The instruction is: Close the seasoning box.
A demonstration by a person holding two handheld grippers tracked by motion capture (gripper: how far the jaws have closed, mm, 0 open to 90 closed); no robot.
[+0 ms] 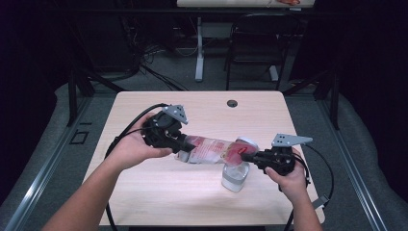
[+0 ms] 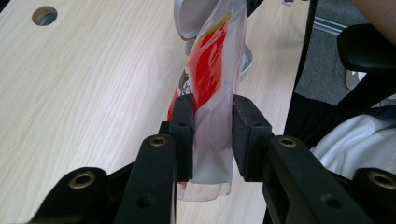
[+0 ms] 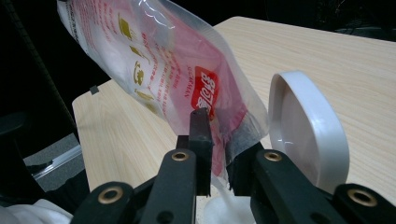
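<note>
Bag (image 1: 211,149) of white powder, clear film with red print, held above the bench (image 1: 144,192) between both tools, tilted so its lower end sits over an open jar (image 1: 235,175); the jar's white hinged lid (image 3: 306,130) stands flipped up beside the bag mouth.

Left tool (image 1: 180,143) clenched on the bag's upper, flattened end; in the left gripper view the film is pinched flat between both pads. Right tool (image 1: 245,156) clenched on the lower end near the torn corner; in the right gripper view white powder appears to be falling into the jar, though the mouth itself is partly hidden, so this is a probable reading.

Handling: the bag is soft and limp, light film with a shifting load; it will sag and fold between the two holds, and the slick film may slip under weight; best taken at the sealed edges, as now, keeping the spout corner taut. The jar looks light and rigid and could tip if nudged by the right tool.
</note>
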